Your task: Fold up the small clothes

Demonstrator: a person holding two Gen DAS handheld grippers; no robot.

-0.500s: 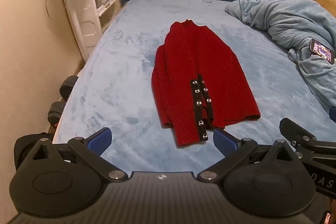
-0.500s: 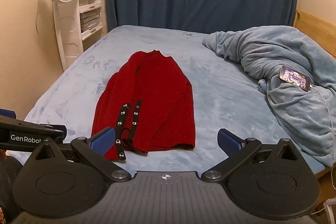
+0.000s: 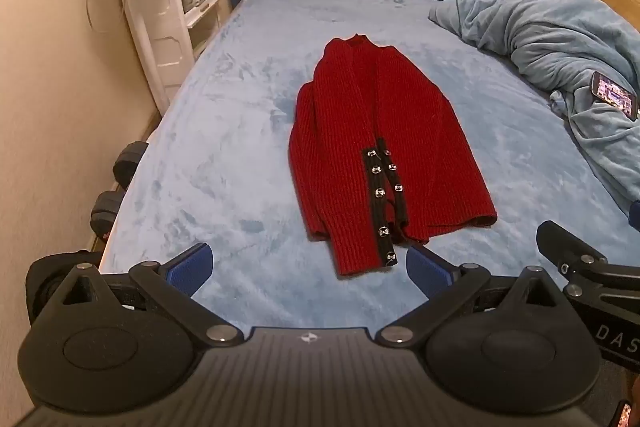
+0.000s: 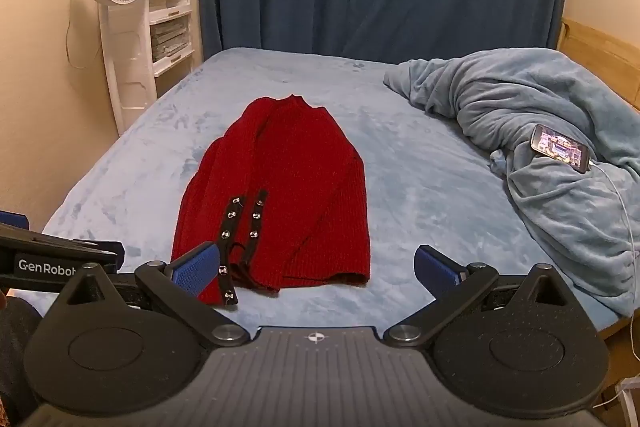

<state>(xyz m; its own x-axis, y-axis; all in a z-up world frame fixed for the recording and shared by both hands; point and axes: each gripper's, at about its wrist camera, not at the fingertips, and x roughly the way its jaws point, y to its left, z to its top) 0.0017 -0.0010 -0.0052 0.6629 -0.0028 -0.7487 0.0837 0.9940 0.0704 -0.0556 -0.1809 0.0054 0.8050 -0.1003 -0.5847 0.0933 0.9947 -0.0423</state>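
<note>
The red cardigan [image 3: 384,155] lies mid-bed [image 3: 224,163] at twelve o'clock, sleeves already folded inward, so the bottom-to-collar fold apparently remains, with left tongs [image 3: 308,261] and right tongs [image 4: 316,267] both spread, grasping nothing.

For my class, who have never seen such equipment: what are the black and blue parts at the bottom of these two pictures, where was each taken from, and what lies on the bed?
There is no robot. A person holds a two-finger tool in each hand, each carrying a camera that looks along its blue fingers. One picture looks from the left tool, the other from the right tool. Both are open and hold nothing. On the blue bed lies a red knitted sweater, sleeves folded in. To the right is a crumpled blanket with a lit phone on it.
</note>
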